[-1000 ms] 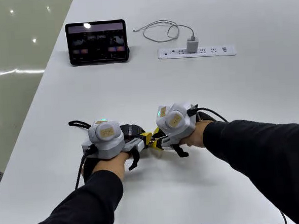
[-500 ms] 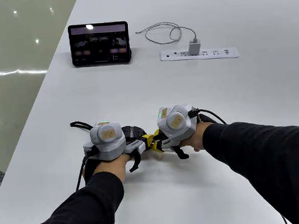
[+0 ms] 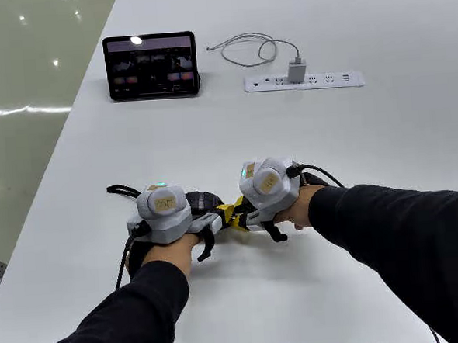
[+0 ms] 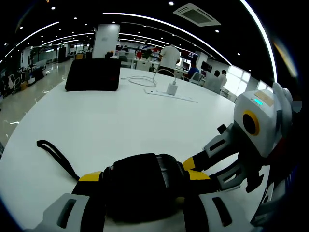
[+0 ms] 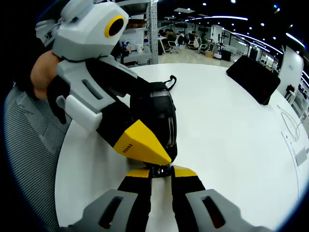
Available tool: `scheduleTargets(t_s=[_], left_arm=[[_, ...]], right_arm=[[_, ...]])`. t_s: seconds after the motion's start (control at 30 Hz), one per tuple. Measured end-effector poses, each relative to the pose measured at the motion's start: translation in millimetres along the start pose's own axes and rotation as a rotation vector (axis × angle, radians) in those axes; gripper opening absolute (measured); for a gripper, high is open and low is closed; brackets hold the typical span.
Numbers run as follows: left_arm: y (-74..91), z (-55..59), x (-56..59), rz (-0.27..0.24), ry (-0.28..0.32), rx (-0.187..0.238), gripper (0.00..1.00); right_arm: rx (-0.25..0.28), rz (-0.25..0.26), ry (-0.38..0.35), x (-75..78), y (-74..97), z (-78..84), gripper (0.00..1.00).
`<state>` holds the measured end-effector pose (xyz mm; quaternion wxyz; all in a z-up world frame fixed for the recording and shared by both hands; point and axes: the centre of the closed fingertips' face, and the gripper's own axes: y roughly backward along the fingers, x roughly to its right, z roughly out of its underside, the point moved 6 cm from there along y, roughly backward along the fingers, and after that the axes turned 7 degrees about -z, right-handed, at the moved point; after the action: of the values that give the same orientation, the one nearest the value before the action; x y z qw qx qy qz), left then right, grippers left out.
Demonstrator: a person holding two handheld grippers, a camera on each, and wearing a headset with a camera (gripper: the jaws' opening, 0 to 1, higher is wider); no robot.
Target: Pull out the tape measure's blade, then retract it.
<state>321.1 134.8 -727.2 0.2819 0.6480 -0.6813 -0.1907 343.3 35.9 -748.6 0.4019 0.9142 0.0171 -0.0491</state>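
My right gripper (image 5: 161,173) is barely shifting since half a second ago, its jaws pinching together at the mouth of the tape measure (image 3: 202,199). My left gripper (image 4: 143,176) is clamping its black case (strap (image 4: 55,154) trailing) near the bench's (image 3: 289,129) front-left corner.

Tape measure (image 4: 140,191): black, rounded case | resting on white table (image 3: 289,137) near its front edge | sides clamped between left gripper (image 4: 142,175) jaws | near end pinched by right gripper (image 5: 161,171) | black wrist strap (image 4: 54,153) trailing loose on tabletop | blade hidden
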Motion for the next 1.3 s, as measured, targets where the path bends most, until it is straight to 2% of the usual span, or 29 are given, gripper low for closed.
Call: scheduleTargets(t_s=[0.3,0.63,0.77,0.9,1.03,1.17,1.23,1.3], left_arm=[[-0.1,0.5,0.5,0.006,-0.017,0.011,0.62],[0.3,0.3,0.6,0.001,-0.024,0.026,0.63],[-0.1,0.0,0.4,0.001,-0.021,0.028,0.64],[0.0,0.0,0.4,-0.002,-0.025,0.026,0.64],[-0.5,0.0,-0.9,0.008,-0.014,0.016,0.65],[2.1,-2.9,-6.5,-0.020,-0.004,0.025,0.77],[2.2,-3.6,-7.7,-0.026,0.001,0.025,0.90],[2.6,-4.3,-8.0,-0.024,0.007,0.019,1.00]], right_arm=[[-0.002,-0.013,-0.017,-0.3,-0.5,0.3,0.12],[-0.017,0.005,0.044,-2.9,0.3,-0.6,0.13],[-0.012,-0.022,0.045,-6.3,0.1,-1.4,0.20],[-0.005,-0.019,0.023,-6.7,2.0,-2.8,0.22],[-0.003,-0.021,0.007,-8.6,5.4,-2.4,0.31],[-0.021,-0.015,-0.005,-9.0,10.6,2.1,0.38],[-0.023,-0.017,-0.013,-9.6,12.5,2.8,0.45],[-0.024,-0.011,-0.011,-8.9,14.9,2.7,0.47]])
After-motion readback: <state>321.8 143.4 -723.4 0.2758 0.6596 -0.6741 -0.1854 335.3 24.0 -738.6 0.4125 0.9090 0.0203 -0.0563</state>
